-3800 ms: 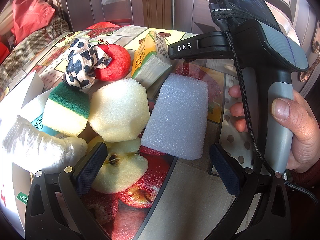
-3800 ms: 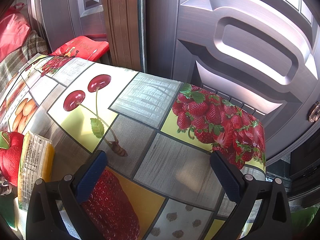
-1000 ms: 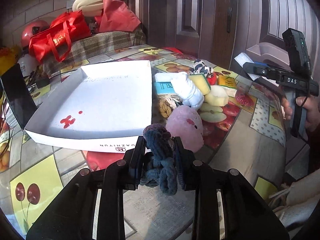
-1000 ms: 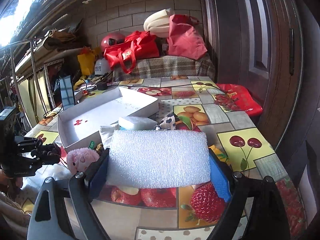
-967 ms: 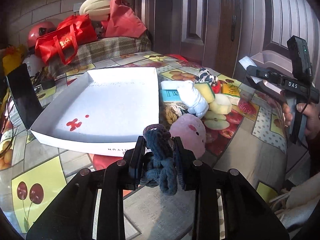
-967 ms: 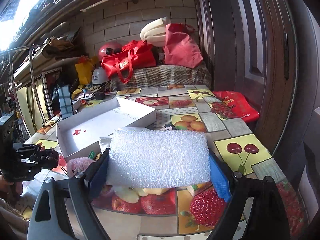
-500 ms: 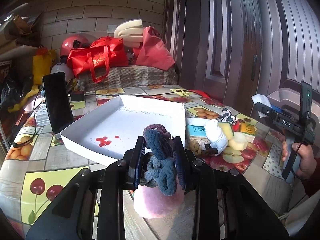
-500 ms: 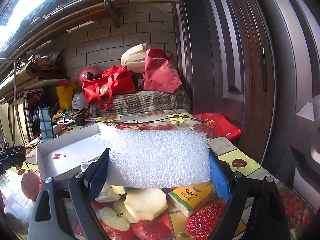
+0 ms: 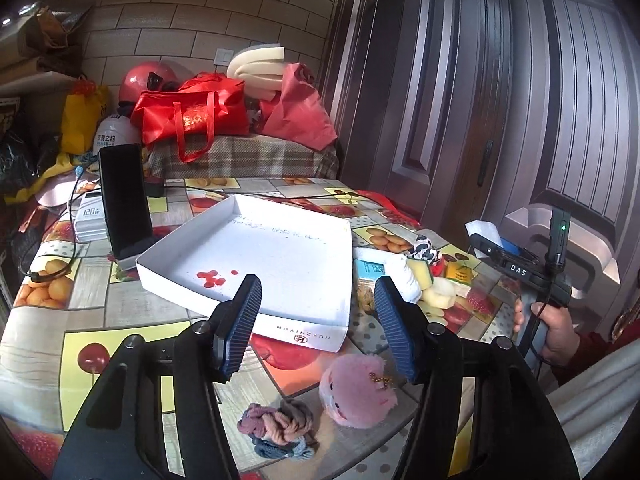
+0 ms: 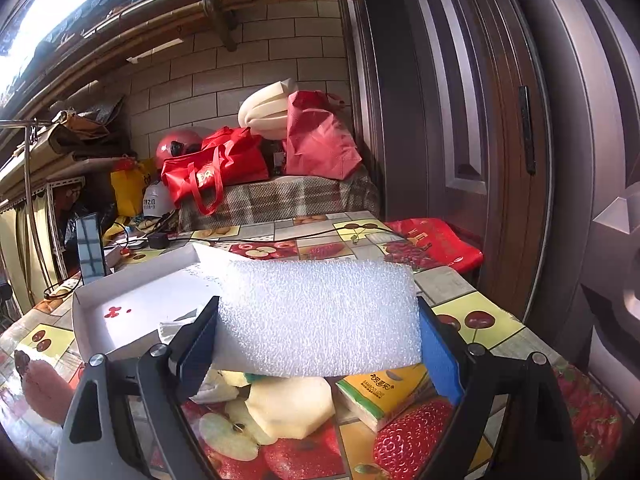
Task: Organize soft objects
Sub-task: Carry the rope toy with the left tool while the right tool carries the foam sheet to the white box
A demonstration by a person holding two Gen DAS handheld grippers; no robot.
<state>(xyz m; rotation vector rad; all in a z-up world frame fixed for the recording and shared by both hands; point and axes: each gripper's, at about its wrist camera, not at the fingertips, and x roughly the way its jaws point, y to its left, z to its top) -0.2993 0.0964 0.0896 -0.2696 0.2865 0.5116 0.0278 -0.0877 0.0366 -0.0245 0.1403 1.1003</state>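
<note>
Here the left gripper [image 9: 316, 320] hangs above the surface [image 9: 80, 312] with its fingers [image 9: 240, 320] spread apart and nothing between them. Below it, in front of the white cardboard tray [image 9: 280, 248], a knitted scrunchie [image 9: 278, 426] in pink, tan and blue lies on the surface, and a pink plush toy [image 9: 360, 388] rests just beside the scrunchie, on its right. The tray has small red spots [image 9: 212, 276] on its floor and holds none of the soft things. On the right side of the tray lies a pile: a rolled white cloth [image 9: 402, 280], a yellow sponge [image 9: 420, 270], a black-and-white spotted cloth [image 9: 426, 246] and a pale round foam piece [image 9: 440, 298]. The right gripper [image 10: 318, 338] pinches a white foam block [image 10: 320, 316] by its two short ends and holds it in the air, to the right of the tray [image 10: 140, 300]. Under the block lie the pale foam piece [image 10: 292, 404] and a yellow tissue pack [image 10: 380, 396]. A dark phone [image 9: 124, 200] stands upright at the left of the tray.
</note>
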